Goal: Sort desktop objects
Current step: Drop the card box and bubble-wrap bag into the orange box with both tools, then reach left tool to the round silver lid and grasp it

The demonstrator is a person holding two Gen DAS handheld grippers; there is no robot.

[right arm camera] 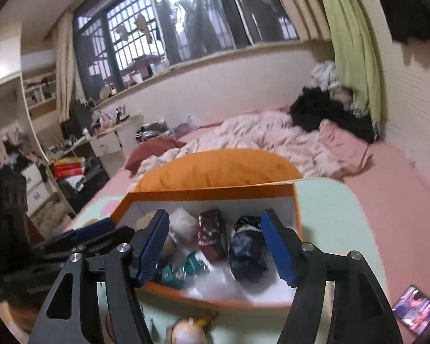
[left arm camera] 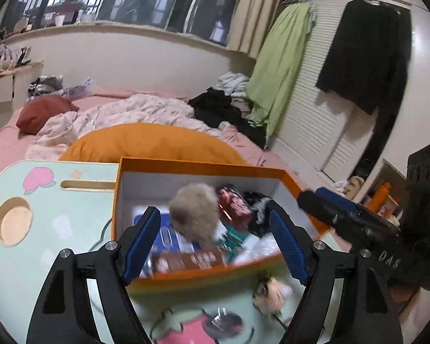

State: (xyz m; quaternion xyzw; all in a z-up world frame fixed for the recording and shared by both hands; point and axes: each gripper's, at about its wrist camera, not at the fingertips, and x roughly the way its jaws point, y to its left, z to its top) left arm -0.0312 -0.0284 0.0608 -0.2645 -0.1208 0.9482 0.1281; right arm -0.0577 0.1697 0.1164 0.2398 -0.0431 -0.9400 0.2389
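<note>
An orange box (left arm camera: 186, 164) with a white inside stands on a pale green lap table (left arm camera: 43, 229). It holds a beige fluffy ball (left arm camera: 195, 215), a dark red pouch (left arm camera: 233, 205), a black-and-white item (left arm camera: 258, 209), a blue card, a teal packet and a brown box. My left gripper (left arm camera: 215, 243) is open and empty above the box's near side. A small doll figure (left arm camera: 271, 291) lies on the table in front of the box. My right gripper (right arm camera: 215, 252) is open and empty over the box (right arm camera: 215, 190); the pouch (right arm camera: 212, 233) and dark bundle (right arm camera: 245, 250) lie between its fingers. The doll (right arm camera: 186, 331) is below.
The table has a round cup hole (left arm camera: 13, 220) and a slot (left arm camera: 87, 185). An orange cushion (left arm camera: 152, 143) and a bed with a rumpled quilt (left arm camera: 123, 114) lie behind. A phone (right arm camera: 414, 309) lies on the bed at right. The right gripper shows in the left view (left arm camera: 358, 220).
</note>
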